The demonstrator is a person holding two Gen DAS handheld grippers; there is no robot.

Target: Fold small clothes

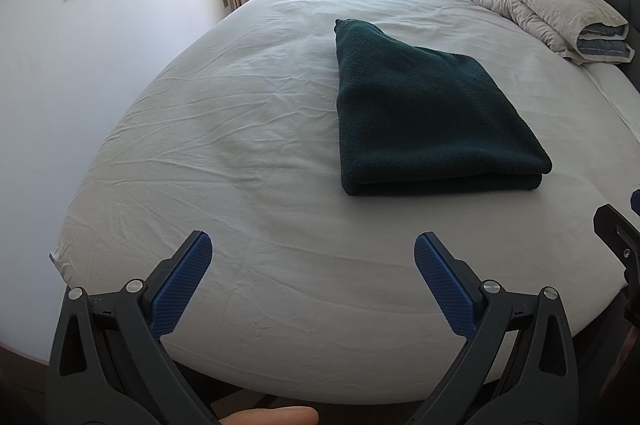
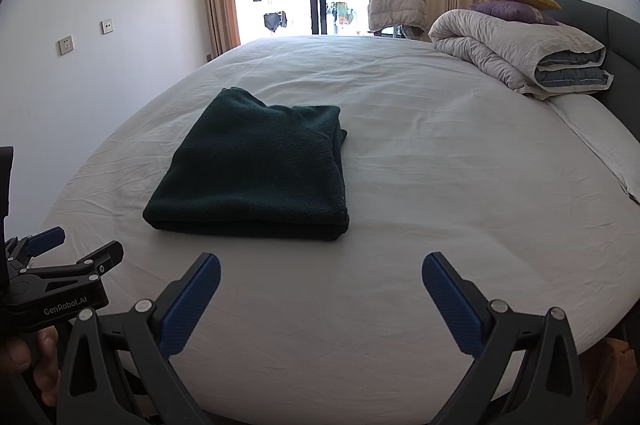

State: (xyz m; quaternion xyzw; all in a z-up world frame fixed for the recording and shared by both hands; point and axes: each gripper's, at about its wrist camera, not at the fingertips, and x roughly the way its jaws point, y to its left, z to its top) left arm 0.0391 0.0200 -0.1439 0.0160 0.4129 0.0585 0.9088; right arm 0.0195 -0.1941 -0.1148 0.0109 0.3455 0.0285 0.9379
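My dark green garment (image 1: 424, 113) lies folded flat on the bed (image 1: 240, 153) (seemingly finished), while my left gripper (image 1: 313, 277) and right gripper (image 2: 321, 289) hover spread wide, holding nothing.

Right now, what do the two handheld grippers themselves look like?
Both match: the left gripper and right gripper have black plastic scissor-like arms, silver round pivot pins and blue textured finger pads. The left gripper's body reads GenRobot.AI in pale lettering in the right wrist view. No sleeves or cables are visible.
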